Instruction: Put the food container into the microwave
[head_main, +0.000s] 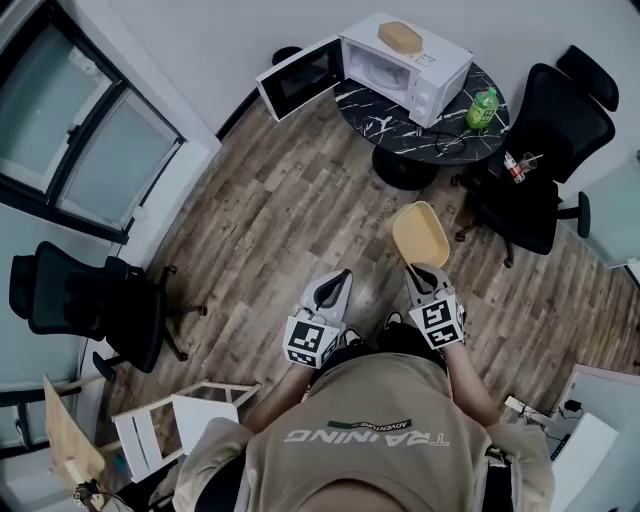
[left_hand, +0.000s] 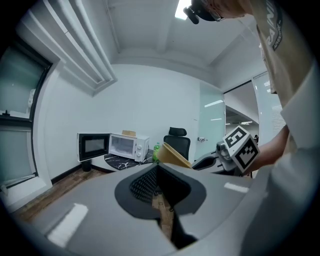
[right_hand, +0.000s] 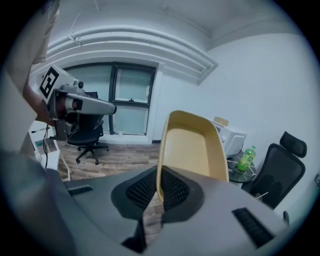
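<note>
Two claws: right gripper (right_hand: 159, 186) pinches the rim of the tan food container (right_hand: 192, 145), which juts beyond its tips. Left gripper (left_hand: 157, 171) pressed together, empty. Open-doored microwave (head_main: 405, 62) well ahead.

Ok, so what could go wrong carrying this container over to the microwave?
The right gripper pinches the yellow container only by one rim edge, so it might tilt or slip on the way. The green bottle stands right beside the microwave on the round table; a wide swing could knock it over.
</note>
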